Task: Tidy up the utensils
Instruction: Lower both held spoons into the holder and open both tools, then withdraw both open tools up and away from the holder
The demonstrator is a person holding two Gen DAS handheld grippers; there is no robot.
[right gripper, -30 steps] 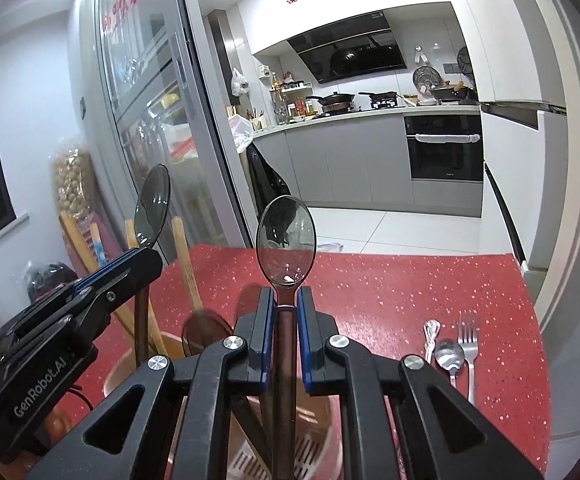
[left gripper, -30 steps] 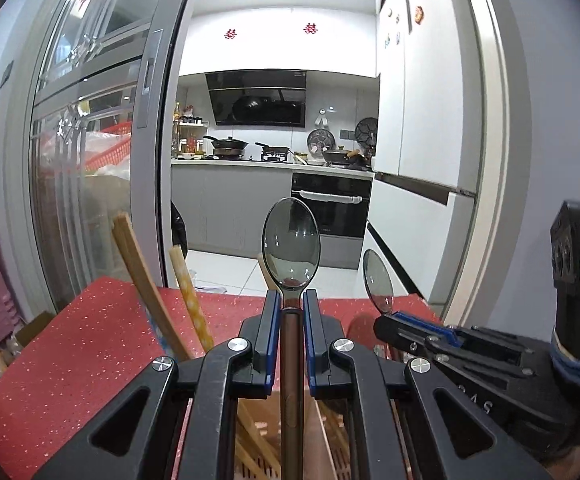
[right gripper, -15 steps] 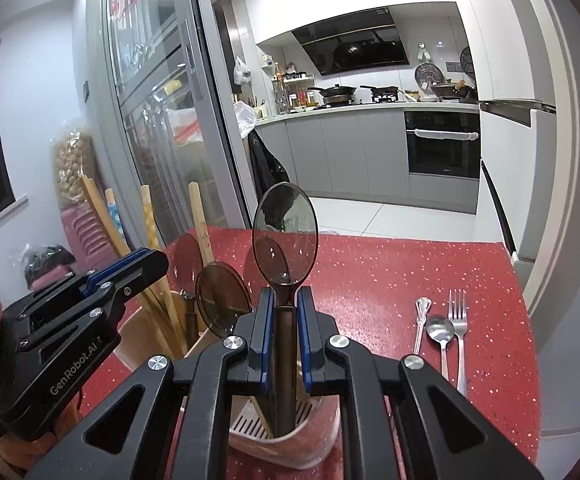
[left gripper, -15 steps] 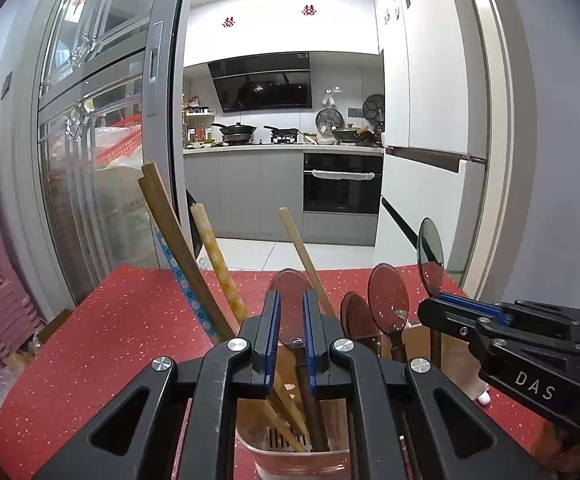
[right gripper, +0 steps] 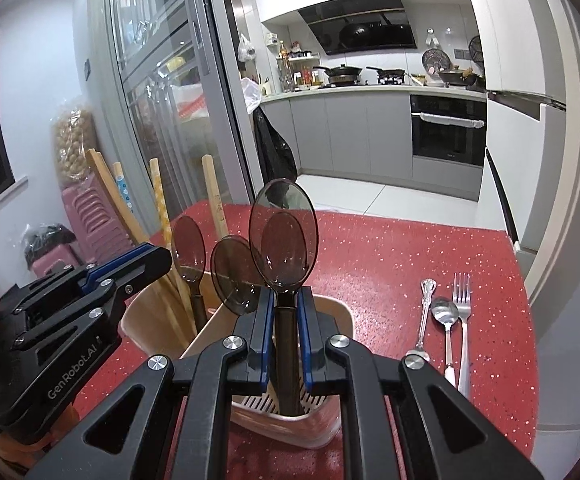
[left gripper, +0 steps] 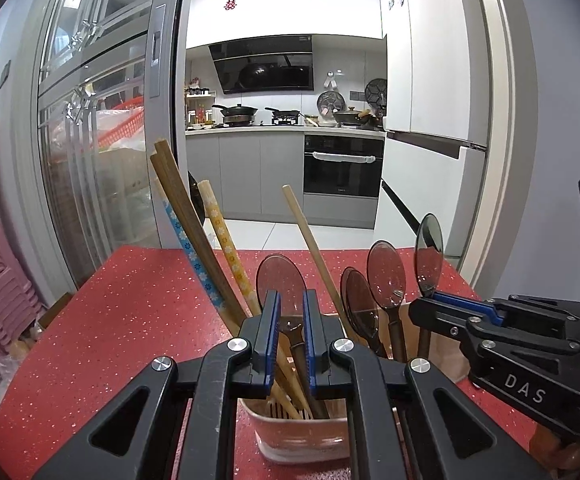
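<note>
- The red speckled table carries everything, and it runs out toward an open kitchen doorway.
- A pale, pink-rimmed utensil holder stands near the table's front edge, directly below both tools, so a utensil let go from above would drop upright into a slot. It appears to be split into compartments, though which slot each handle sits in cannot be told.
- Several chopsticks lean out of the holder's left side, resting against its rim because they are much taller than it.
- The left gripper is clenched on the dark handle of a translucent brown spoon, bowl up, with the handle's lower end already down inside the holder.
- The right gripper grasps a second, greyer translucent spoon the same way, its handle reaching into the nearest compartment. Holding just under the bowl keeps each spoon vertical for the drop.
- Two more dark spoons already stand in the holder beside the held ones, so like is going with like.
- Well apart on the right lie a metal fork, a small metal spoon and an ornate metal handle, apparently not yet sorted.
</note>
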